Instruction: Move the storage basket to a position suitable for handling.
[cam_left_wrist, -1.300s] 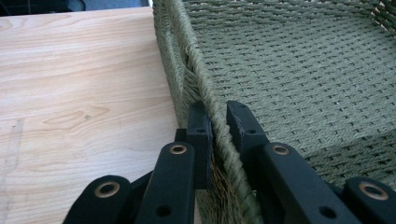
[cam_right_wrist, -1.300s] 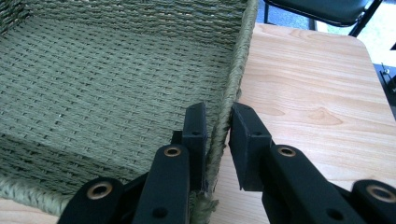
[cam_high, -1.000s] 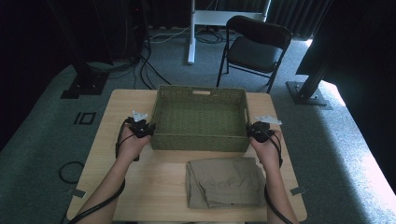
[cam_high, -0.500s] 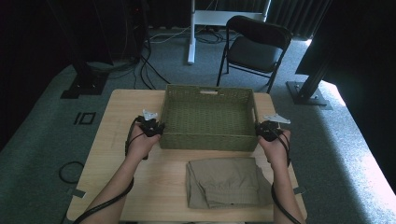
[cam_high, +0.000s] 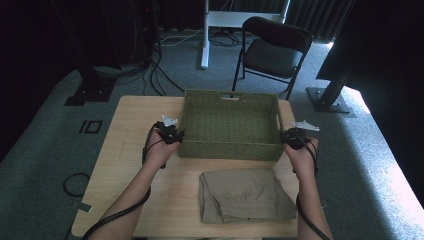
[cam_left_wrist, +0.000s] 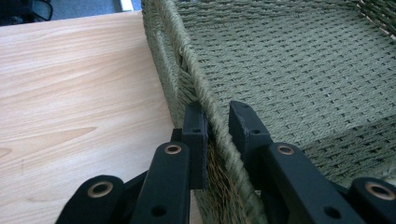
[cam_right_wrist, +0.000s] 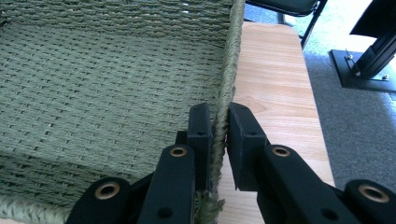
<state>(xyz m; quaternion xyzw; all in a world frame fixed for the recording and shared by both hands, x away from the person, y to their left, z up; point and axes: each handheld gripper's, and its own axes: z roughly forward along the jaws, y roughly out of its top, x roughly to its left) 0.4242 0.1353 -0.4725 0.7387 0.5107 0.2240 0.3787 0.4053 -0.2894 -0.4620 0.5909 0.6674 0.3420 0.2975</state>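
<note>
Basket (cam_high: 230, 125) sits mid-worktop (cam_high: 125, 145) with bare wood around, left fingers (cam_left_wrist: 195, 126) and right fingers (cam_right_wrist: 201, 126) clamped on its side rims.

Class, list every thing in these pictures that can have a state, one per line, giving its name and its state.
Green woven basket: empty, upright on the table, clamped at both side walls.
Left gripper: shut on the basket's left rim.
Right gripper: shut on the basket's right rim.
Khaki cloth garment: folded, flat on the table, apart from the basket.
Black folding chair: unfolded, unoccupied.
</note>
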